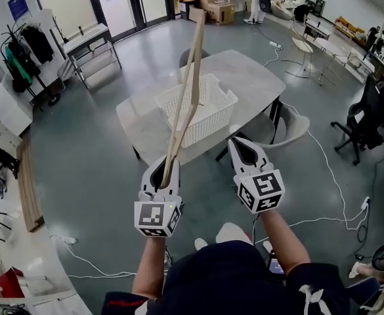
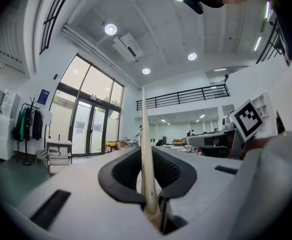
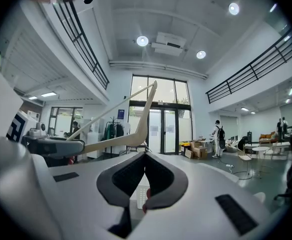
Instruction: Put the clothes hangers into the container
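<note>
Left hand-held gripper [image 1: 163, 169] clamped on a wooden clothes hanger [image 1: 190, 77] held high over the white basket [image 1: 223, 107] on the bench [image 1: 257, 77], right hand-held gripper [image 1: 244, 151] closed and empty; no hanger visible in the basket, so placement remains

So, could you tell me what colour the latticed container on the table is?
White; the head view shows the white latticed plastic container best.

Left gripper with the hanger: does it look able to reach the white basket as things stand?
Probably, after a step forward: the left gripper grips the hanger, and only floor and table edge lie between it and the open-topped basket.
</note>
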The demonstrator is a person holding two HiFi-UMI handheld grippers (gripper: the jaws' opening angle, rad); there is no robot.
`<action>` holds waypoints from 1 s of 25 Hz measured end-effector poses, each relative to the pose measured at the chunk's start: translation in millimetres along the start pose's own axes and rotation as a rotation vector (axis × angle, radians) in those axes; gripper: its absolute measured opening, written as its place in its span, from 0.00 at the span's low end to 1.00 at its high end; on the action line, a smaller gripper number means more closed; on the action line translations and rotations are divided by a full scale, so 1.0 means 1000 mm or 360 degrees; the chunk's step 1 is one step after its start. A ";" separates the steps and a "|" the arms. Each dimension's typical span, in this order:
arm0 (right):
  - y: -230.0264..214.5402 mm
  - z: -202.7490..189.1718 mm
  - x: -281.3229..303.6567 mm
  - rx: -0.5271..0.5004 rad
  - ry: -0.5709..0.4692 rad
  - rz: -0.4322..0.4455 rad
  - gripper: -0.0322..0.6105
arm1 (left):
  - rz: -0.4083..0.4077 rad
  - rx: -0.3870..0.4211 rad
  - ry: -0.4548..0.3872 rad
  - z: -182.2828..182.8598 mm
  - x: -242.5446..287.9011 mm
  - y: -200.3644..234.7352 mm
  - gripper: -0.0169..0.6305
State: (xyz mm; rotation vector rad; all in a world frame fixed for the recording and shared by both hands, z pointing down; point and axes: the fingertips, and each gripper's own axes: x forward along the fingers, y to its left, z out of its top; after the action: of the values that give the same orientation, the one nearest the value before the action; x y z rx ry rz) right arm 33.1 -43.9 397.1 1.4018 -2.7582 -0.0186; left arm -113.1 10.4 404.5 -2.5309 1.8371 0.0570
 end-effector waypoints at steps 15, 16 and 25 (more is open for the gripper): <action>0.003 -0.007 0.017 0.0008 0.0018 -0.0007 0.08 | -0.0024 -0.0024 -0.0002 -0.003 0.010 0.009 0.11; 0.003 -0.007 0.019 0.0009 0.0019 -0.0005 0.08 | -0.0026 -0.0020 0.0000 -0.003 0.011 0.010 0.11; -0.017 -0.013 0.045 0.0023 0.0032 0.0000 0.08 | -0.0025 0.0005 0.0019 -0.008 0.042 0.016 0.11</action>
State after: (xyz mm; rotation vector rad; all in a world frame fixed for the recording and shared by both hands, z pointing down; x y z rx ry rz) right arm 21.1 -90.5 411.1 1.3973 -2.7478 0.0156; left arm -115.7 -34.6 410.9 -2.5486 1.8201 0.0391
